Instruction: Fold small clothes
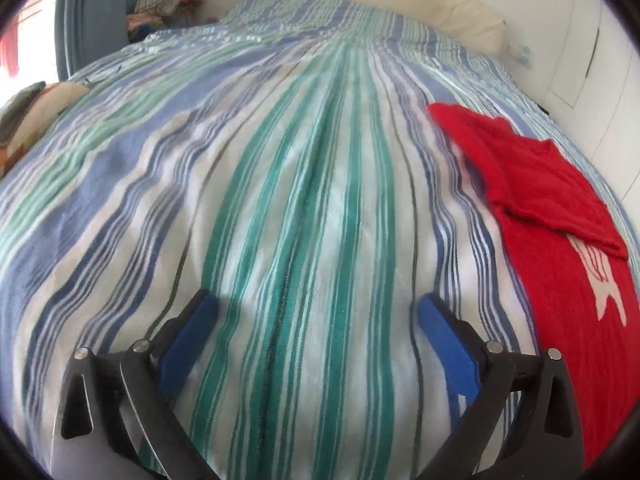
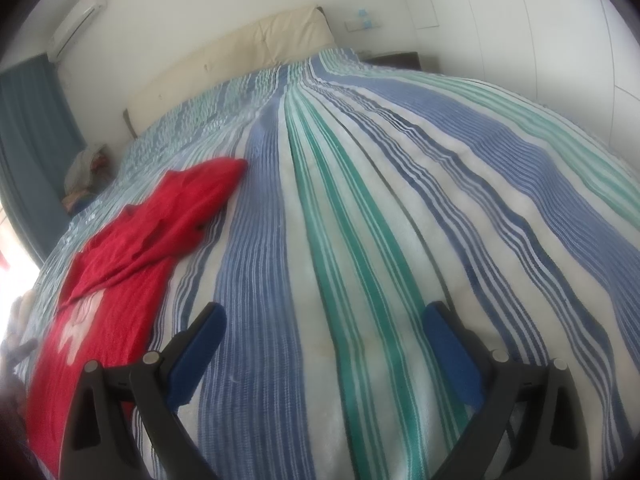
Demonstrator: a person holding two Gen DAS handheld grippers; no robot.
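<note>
A small red shirt [image 1: 552, 216] with a white print lies on the striped bedspread [image 1: 304, 184], one sleeve folded across its body. In the left wrist view it lies to the right of my left gripper [image 1: 318, 304], which is open and empty above the bedspread. In the right wrist view the shirt [image 2: 120, 256] lies to the left of my right gripper [image 2: 326, 314], also open and empty, with its left finger close to the shirt's edge. Neither gripper touches the shirt.
A cream headboard [image 2: 240, 56] runs along the far end of the bed. A pile of clothes [image 1: 168, 4] sits by a blue curtain [image 1: 92, 20] beyond the bed. A patterned cushion [image 1: 28, 120] lies at the bed's left edge. White wardrobe doors [image 2: 540, 32] stand at the right.
</note>
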